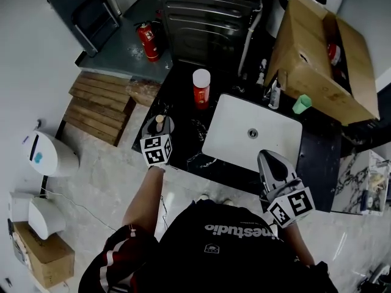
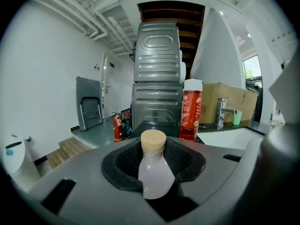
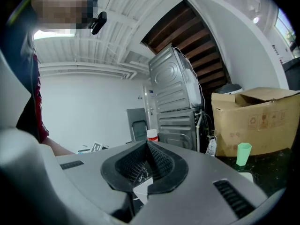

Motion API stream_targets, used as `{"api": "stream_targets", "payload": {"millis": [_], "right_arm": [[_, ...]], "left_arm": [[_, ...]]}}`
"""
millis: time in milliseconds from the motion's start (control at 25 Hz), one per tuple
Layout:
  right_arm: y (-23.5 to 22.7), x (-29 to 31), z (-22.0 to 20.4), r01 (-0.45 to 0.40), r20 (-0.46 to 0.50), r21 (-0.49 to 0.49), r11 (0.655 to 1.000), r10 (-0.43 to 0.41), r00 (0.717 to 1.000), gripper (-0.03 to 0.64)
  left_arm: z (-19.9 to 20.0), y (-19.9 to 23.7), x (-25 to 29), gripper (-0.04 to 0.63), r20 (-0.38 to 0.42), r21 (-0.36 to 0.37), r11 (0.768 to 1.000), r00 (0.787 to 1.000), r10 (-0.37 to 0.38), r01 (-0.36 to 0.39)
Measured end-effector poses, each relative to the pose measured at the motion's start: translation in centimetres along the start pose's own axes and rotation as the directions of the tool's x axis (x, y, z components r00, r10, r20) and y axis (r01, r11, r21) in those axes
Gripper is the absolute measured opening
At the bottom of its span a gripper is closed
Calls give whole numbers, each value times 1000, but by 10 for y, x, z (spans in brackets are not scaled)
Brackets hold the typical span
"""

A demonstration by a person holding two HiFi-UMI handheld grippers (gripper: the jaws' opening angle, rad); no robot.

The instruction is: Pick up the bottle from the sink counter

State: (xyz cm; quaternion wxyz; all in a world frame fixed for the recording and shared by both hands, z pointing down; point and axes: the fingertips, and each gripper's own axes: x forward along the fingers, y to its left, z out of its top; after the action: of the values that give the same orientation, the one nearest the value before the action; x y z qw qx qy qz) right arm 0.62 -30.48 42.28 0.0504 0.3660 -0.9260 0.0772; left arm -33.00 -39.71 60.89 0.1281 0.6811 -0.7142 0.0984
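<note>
A small bottle (image 2: pixel 153 170) with pale milky contents and a cork-coloured cap stands upright between the black pads of my left gripper (image 2: pixel 154 146), which press on its sides. The head view shows that bottle (image 1: pixel 160 119) at the left end of the black sink counter (image 1: pixel 183 145), with my left gripper (image 1: pixel 159 126) around it. Whether its base still rests on the counter is hidden. My right gripper (image 1: pixel 265 155) hovers at the near edge of the white sink basin (image 1: pixel 232 133). In its own view my right gripper (image 3: pixel 146 145) is shut, tips touching, with nothing held.
A red can (image 1: pixel 201 88) with a white cap stands on the counter behind the bottle. A faucet (image 1: pixel 274 93) and a green cup (image 1: pixel 302 104) sit behind the basin, next to a large cardboard box (image 1: pixel 317 60). A fire extinguisher (image 1: pixel 148 41) stands on the floor at the back left.
</note>
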Motion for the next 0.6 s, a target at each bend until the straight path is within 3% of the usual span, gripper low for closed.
{"api": "stream_targets", "payload": {"millis": [200, 320, 480, 600], "right_arm": [[-8, -10, 7, 30, 22, -5, 1000, -30, 999, 38], [-19, -21, 13, 62, 43, -7, 998, -62, 997, 38], [-38, -40, 24, 119, 78, -6, 993, -118, 990, 38], [-53, -57, 33, 161, 101, -5, 987, -160, 982, 38]], "left_arm": [[36, -28, -32, 143, 68, 85, 991, 992, -108, 103], [76, -60, -61, 143, 129, 155, 968, 968, -216, 195], [130, -113, -104, 143, 184, 223, 914, 906, -382, 340], [155, -155, -128, 143, 176, 244, 853, 844, -506, 461]]}}
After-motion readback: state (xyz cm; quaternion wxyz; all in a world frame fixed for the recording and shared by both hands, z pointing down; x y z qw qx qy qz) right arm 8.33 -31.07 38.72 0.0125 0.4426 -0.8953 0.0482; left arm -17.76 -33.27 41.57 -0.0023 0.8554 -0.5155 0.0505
